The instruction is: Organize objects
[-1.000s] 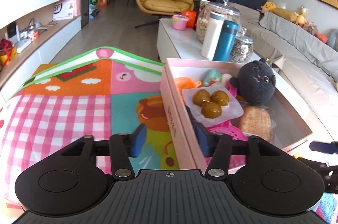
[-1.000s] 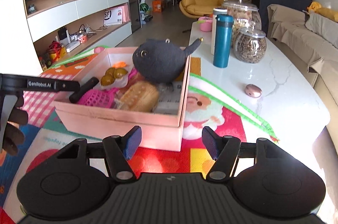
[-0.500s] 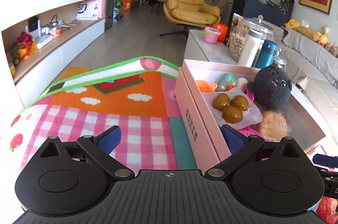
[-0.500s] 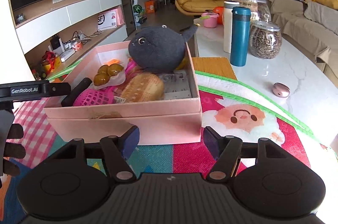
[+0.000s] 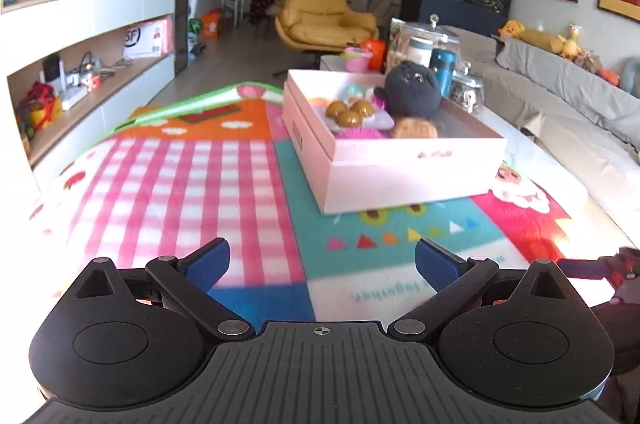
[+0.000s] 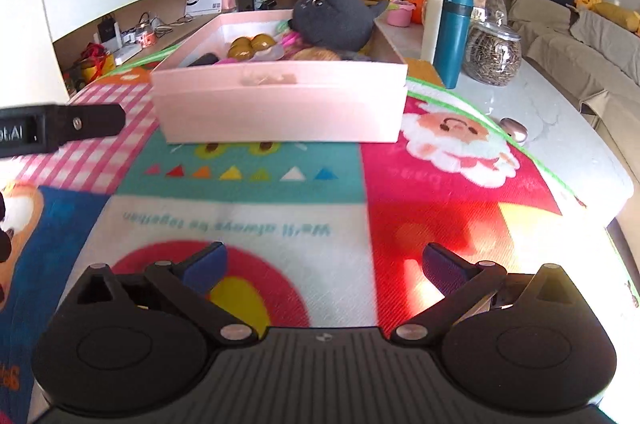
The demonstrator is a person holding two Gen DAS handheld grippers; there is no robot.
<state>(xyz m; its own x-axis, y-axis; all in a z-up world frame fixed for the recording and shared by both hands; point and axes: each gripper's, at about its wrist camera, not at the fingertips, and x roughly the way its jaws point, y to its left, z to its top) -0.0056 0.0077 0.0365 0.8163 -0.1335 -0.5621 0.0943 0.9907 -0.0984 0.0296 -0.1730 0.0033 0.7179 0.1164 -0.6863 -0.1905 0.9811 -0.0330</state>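
My left gripper [image 5: 322,258] and right gripper [image 6: 324,262] both hang wide and empty at the bottom of their frames, over bare play mat [image 6: 280,216]. Beyond, at frame centre, the pink box [image 6: 280,107] already holds the dark plush [image 6: 332,17], brown balls [image 6: 252,45] and other toys. I see nothing loose on the mat, so I judge the sorting nearly finished.
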